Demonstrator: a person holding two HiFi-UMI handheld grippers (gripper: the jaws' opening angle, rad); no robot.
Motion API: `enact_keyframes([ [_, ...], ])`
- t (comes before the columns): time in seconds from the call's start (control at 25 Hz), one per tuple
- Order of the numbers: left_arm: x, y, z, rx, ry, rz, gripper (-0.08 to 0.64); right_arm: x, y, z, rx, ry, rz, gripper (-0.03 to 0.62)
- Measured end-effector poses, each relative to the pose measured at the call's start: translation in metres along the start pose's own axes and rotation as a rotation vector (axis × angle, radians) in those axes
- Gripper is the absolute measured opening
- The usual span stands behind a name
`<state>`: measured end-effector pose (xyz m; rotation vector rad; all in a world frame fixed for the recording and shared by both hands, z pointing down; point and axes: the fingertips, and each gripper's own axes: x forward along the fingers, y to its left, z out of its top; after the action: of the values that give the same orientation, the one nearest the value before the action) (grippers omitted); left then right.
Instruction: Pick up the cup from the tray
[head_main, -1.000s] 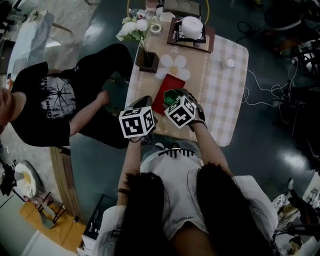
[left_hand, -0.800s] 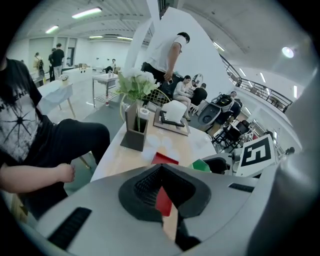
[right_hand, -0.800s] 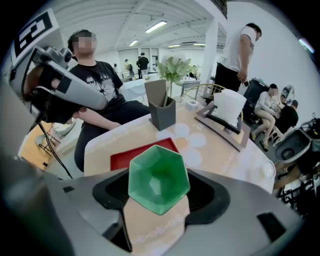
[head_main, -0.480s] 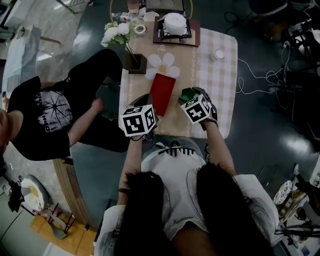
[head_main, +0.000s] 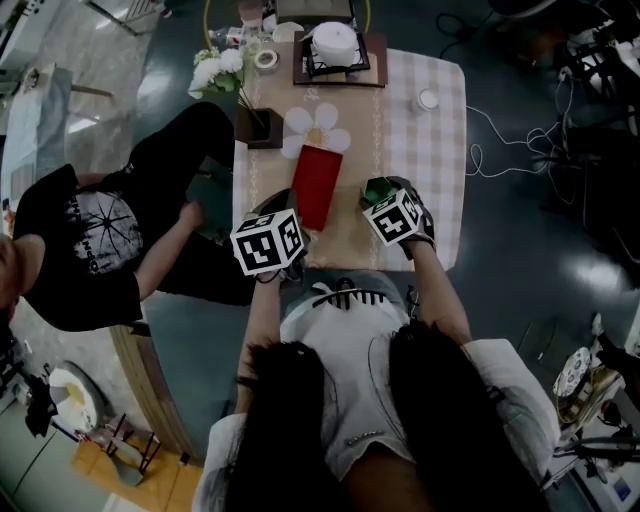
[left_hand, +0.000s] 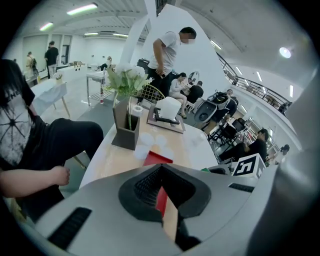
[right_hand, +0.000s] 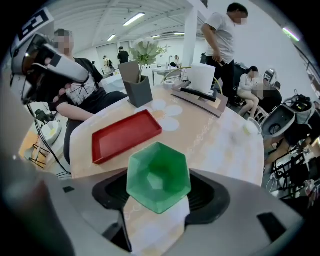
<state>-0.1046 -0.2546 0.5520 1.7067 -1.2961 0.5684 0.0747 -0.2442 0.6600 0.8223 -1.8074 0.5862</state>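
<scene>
Head view shows the worktop, its near edge hidden behind the person. The red tray lies left of centre. Right of the tray, off it, the green cup is clamped in the right hand-held gripper, half hidden under its marker cube. The left hand-held gripper has its jaws drawn together on nothing, and its body blocks most of the tray.
</scene>
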Motion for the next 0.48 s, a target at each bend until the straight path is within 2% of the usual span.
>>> enact_keyframes([
  [0.24, -0.001, -0.002, 0.0, 0.016, -0.002, -0.001, 0.006, -0.006, 0.004, 0.001, 0.106, -0.069, 0.059, 0.337],
  [0.48, -0.002, -0.01, 0.004, 0.02, -0.005, -0.013, 0.006, -0.041, 0.002, -0.006, 0.143, -0.104, 0.096, 0.347],
])
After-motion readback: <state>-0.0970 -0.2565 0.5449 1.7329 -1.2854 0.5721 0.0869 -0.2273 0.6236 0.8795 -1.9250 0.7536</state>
